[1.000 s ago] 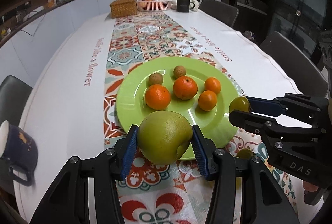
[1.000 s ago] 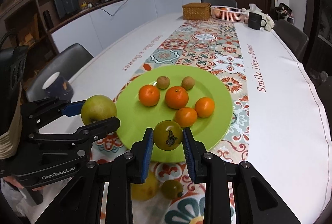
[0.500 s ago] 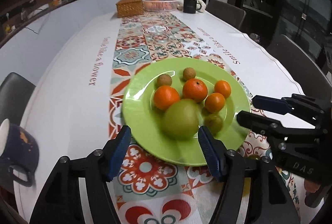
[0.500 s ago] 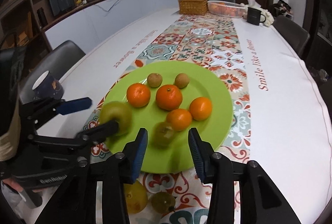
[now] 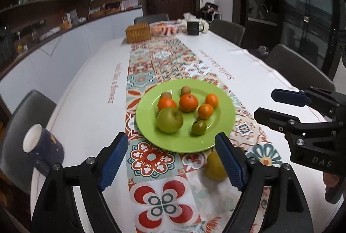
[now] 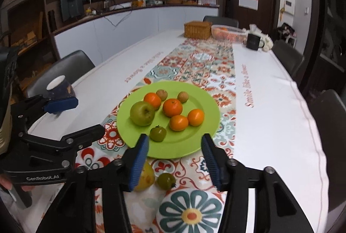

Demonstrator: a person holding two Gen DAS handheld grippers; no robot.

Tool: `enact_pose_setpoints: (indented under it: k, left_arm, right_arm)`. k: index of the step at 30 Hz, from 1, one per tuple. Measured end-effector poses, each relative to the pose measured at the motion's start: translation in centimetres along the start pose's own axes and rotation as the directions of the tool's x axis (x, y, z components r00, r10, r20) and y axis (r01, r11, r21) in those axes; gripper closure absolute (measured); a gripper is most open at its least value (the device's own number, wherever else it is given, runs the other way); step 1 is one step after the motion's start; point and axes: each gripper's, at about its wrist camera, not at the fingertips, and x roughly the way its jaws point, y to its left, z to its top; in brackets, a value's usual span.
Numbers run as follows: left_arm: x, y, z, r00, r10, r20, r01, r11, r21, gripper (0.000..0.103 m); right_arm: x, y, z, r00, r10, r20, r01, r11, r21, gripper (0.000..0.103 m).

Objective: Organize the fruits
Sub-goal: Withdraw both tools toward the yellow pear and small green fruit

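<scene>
The green plate point(image 5: 225, 116) point(image 6: 207, 107) on the patterned runner holds a green apple point(image 5: 169, 120) point(image 6: 142, 113), a green tomato point(image 5: 199, 127) point(image 6: 158, 133), several oranges point(image 5: 188, 102) and two small brown fruits. My left gripper point(image 5: 170, 146) point(image 6: 84, 118) hangs back from the plate's near rim, its jaws opening with nothing between them. My right gripper point(image 6: 175, 142) point(image 5: 270, 104) stands beside it, jaws also opening and empty. On the runner below my fingers lie a yellow fruit point(image 5: 213, 166) point(image 6: 146, 176) and a second green tomato point(image 6: 166, 181).
A dark blue mug point(image 5: 43, 146) point(image 6: 59, 87) stands near the table's left edge. At the far end are a wicker box point(image 5: 138, 33), a white wire basket point(image 5: 165, 27) and a black mug point(image 5: 193, 28). Dark chairs line both sides.
Both grippers let go: the apple left the left jaws and the tomato the right, and both now rest on the plate. Both jaws widened while the grippers drew back and rose.
</scene>
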Motion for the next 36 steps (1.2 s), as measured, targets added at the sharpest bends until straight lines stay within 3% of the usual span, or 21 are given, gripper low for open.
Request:
enact_pose_setpoints:
  k: [5, 9, 19, 26, 32, 36]
  left_arm:
    - [-2.5, -1.4, -0.1, 0.998, 0.009, 0.059, -0.012, 0.999, 0.048, 0.016]
    - [-3.3, -2.4, -0.5, 0.997, 0.006, 0.076, -0.012, 0.996, 0.083, 0.016]
    - [-3.0, -4.8, -2.0, 0.996, -0.056, 0.071, 0.041, 0.980, 0.193, 0.017]
    - [-0.1, -5.5, -3.0, 0.993, -0.111, -0.029, 0.115, 0.962, 0.249, 0.017]
    - [3.1, -5.6, -3.8, 0.980, -0.137, -0.141, 0.174, 0.940, 0.294, 0.020]
    - [4.7, -6.0, -4.0, 0.972, -0.143, -0.188, 0.202, 0.916, 0.347, 0.022]
  right_arm:
    - [-2.7, -0.1, -0.5, 0.999, -0.010, 0.048, 0.011, 1.000, -0.016, 0.041]
    - [-3.8, -0.2, -1.1, 0.998, -0.017, 0.062, 0.020, 0.999, -0.047, 0.040]
    - [-3.2, -0.1, -3.1, 0.999, 0.048, 0.000, -0.047, 0.984, -0.173, 0.040]
    - [-0.8, -0.2, -4.2, 0.992, 0.095, -0.087, -0.112, 0.971, -0.213, 0.041]
    - [2.6, -0.4, -5.3, 0.973, 0.119, -0.197, -0.163, 0.961, -0.224, 0.041]
    - [4.5, -0.5, -5.7, 0.960, 0.121, -0.254, -0.186, 0.950, -0.249, 0.047]
